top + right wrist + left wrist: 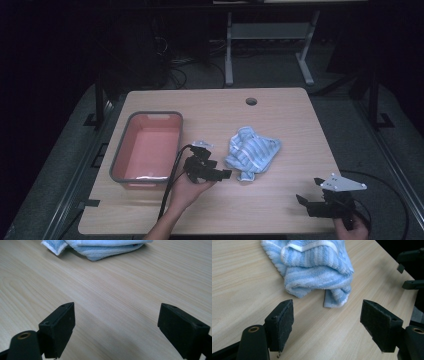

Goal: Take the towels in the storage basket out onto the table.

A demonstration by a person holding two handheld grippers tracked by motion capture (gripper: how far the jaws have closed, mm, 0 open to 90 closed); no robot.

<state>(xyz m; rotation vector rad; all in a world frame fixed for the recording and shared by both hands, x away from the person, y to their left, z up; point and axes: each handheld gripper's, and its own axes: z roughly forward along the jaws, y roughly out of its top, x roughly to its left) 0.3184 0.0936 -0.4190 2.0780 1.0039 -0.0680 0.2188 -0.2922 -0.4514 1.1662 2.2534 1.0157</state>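
You're working at a pale wooden table in a dark room, both the left gripper and right gripper spread wide, gripping nothing, blue striped towel lying crumpled beside a red tub.

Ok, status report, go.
Left gripper open, just short of towel. Right gripper open, idle near table's front right. Towel crumpled, untouched. Bin left; nothing blocking.

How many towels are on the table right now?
1. The towel lies crumpled mid-table, right of the bin, just ahead of the left gripper. The bin looks empty.
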